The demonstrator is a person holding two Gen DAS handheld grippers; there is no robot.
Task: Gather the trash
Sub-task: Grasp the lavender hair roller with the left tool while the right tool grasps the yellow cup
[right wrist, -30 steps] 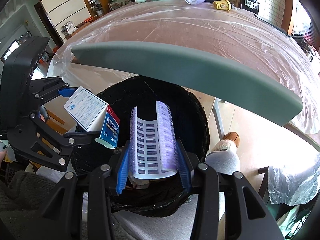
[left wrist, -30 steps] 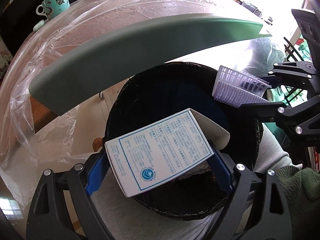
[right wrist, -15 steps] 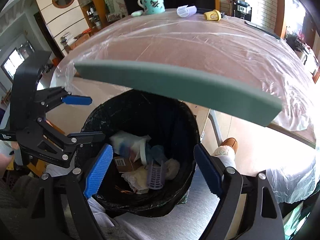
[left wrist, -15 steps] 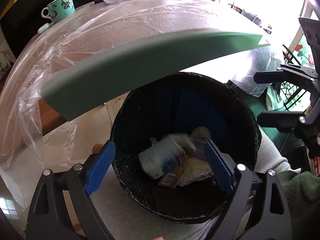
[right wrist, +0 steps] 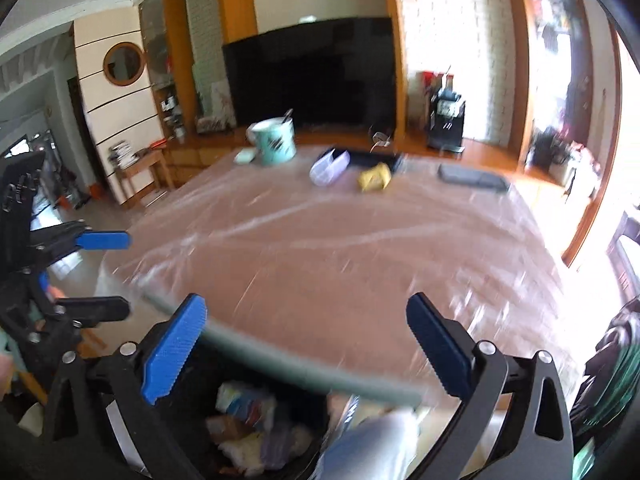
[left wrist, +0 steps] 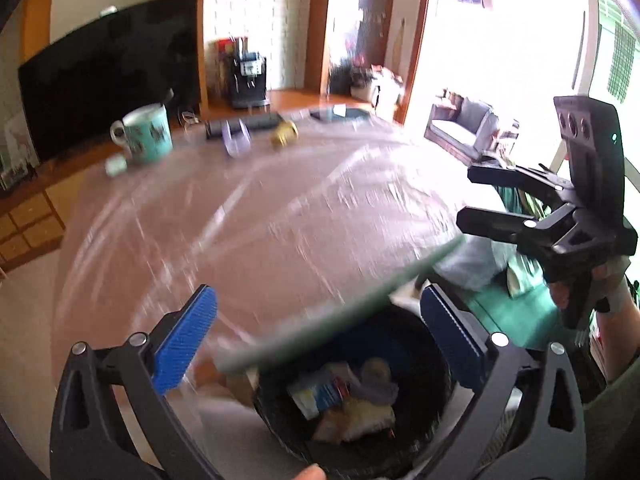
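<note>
Two grippers: both raised over the bin, empty.
Left gripper (left wrist: 318, 344): jaws have just been spreading, now wide, nothing between.
Bin (left wrist: 432, 364): black, below the counter's (right wrist: 340, 264) near edge, holding the trash (left wrist: 344, 404).
Right gripper (right wrist: 306, 350): jaws have just been spreading, now wide, nothing between.
Mug (right wrist: 275, 141): far across the counter from the bin.
</note>
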